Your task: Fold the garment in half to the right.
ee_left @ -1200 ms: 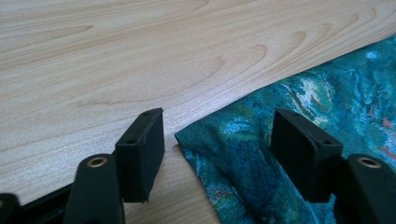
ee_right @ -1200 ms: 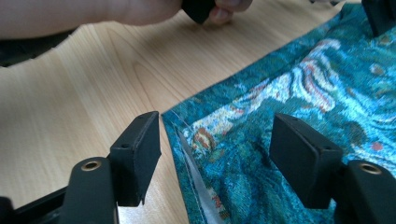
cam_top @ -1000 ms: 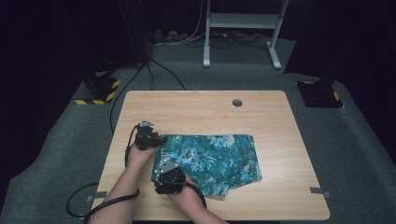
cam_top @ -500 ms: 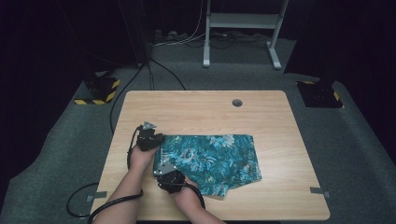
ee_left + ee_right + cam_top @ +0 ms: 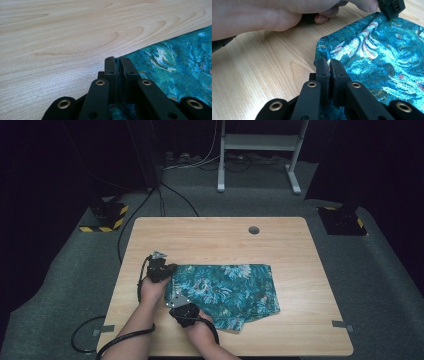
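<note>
Light wood table (image 5: 215, 237) on grey carpet (image 5: 380, 285); white metal frame (image 5: 260, 142) behind it, hazard-striped blocks (image 5: 105, 215) flanking, surroundings dark.

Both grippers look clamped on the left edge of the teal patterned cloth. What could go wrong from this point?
1. The left gripper pinches only the very corner of the teal floral cloth, so it may slip out once lifted.
2. The right gripper also bites close to the edge, at a fold; it might hold one layer and let the other sag.
3. The two grips sit close together, so most of the cloth could drag across the wooden table and bunch.
</note>
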Available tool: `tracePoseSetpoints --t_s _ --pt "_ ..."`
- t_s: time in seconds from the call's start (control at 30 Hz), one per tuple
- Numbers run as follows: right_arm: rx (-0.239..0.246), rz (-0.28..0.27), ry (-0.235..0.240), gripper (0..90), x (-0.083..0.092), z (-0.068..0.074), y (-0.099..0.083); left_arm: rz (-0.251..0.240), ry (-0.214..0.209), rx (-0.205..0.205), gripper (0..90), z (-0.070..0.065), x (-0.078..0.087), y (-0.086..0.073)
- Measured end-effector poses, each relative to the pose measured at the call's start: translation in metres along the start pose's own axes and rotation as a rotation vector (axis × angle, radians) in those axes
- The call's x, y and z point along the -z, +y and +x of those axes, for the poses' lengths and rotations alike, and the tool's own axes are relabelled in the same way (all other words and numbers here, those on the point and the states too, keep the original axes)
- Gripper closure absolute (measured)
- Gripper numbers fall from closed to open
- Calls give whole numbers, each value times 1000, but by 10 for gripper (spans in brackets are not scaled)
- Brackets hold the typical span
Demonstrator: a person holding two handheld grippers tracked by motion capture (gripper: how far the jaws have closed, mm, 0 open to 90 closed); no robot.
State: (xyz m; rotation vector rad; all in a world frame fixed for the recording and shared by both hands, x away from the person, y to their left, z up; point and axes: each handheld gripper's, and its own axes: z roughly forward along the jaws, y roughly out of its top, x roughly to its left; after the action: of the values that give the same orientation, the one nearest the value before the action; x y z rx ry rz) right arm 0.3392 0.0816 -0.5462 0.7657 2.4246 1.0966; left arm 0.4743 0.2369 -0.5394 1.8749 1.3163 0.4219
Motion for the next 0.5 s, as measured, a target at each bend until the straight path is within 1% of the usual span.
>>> tracePoseSetpoints --t_s 0.03,0.07,0.13,0.17,0.2,0.23,0.27,0.3,0.33,0.4,0.43,0.47,0.5 --pt "0 0 0 861 0 0 0 0 0 0 853 0 0 0" --pt "1 -6 -3 861 1 0 0 -4 -7 11 853 1 2 1" --pt "1 -7 -3 860 2 0 0 -3 -8 6 856 0 4 2" --pt "-2 -15 2 859 5 -1 1 6 2 -4 856 0 8 5" --pt "-6 -24 3 858 7 -2 3 0 4 -1 856 0 12 7" --pt "-6 -24 3 858 7 -2 3 0 4 -1 856 0 12 7" --pt "-2 -38 5 857 11 -2 7 0 19 -9 856 1 18 9" --pt "-2 -38 5 857 11 -2 7 0 19 -9 856 1 18 9" --pt "1 -49 7 858 14 -1 12 2 27 -14 856 2 21 11" --pt "28 -82 6 857 22 2 23 -16 35 14 855 7 34 16" --pt "28 -82 6 857 22 2 23 -16 35 14 856 7 34 16" --pt "39 -112 9 856 28 4 32 -26 44 14 856 9 43 20" --pt "43 -127 9 855 30 4 37 -37 48 17 856 10 49 24"
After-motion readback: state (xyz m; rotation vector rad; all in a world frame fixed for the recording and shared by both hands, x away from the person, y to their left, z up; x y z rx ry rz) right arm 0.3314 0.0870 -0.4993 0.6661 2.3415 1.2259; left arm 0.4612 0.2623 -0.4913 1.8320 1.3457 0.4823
